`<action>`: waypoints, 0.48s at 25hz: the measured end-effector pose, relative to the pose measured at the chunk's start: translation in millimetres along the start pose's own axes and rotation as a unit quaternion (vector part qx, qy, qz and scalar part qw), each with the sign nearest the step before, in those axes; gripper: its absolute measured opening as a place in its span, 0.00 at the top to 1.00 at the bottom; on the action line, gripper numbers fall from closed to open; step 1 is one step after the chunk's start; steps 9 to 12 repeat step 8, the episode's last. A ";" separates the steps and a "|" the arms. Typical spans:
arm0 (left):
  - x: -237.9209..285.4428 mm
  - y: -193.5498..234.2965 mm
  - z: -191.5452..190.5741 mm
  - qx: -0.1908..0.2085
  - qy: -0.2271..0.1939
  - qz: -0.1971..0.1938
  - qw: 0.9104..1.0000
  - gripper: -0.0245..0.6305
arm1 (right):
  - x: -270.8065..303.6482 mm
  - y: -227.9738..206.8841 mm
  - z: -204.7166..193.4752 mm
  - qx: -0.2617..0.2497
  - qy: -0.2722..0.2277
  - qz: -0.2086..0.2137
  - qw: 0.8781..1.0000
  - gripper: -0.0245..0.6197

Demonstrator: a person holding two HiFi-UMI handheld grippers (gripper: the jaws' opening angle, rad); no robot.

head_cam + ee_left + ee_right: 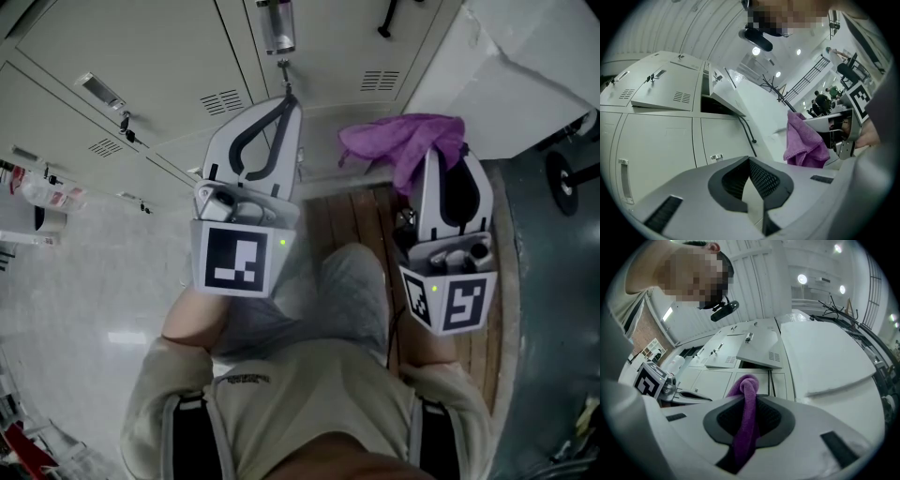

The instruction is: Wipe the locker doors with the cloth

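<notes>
Risk, as a judgement: the right gripper is clamped on only a narrow fold of the purple cloth; most of the cloth bunches loose past the jaw tips, so dragging it across a locker door could pull the fold out of the pinch; the cloth would then drop to the floor. The loose bunch could also catch on a door handle or on the small item hanging from a door just above the left gripper's tips, which is too small to identify. One upper door stands partly open; pushing on it would likely swing it rather than clean it. Hard jaw tips might scrape the paint if the cloth is not between them and the door.

Cloth position: in the head view it sits at the right gripper's tips, spilling forward and to the left; low in front of the lockers; contact with any door cannot be told.

Left gripper: jaws pressed together at the tips, nothing between them; beside the cloth but apart from it; aimed at the locker fronts.
</notes>
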State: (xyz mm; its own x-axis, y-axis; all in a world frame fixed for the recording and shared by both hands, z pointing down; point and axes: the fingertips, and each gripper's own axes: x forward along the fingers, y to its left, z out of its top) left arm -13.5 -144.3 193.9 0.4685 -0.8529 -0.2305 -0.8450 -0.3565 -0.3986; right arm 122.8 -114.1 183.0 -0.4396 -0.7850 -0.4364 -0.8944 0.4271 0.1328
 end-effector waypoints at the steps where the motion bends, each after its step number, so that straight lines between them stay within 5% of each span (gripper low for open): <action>1: -0.1 0.0 -0.4 0.000 0.001 0.000 1.000 0.96 | 0.2 0.5 -0.5 0.000 0.001 0.001 1.000 0.89; 12: 0.7 1.7 -2.0 0.000 0.001 -0.001 1.000 0.96 | 2.1 2.1 -1.4 0.004 0.001 0.002 1.000 0.89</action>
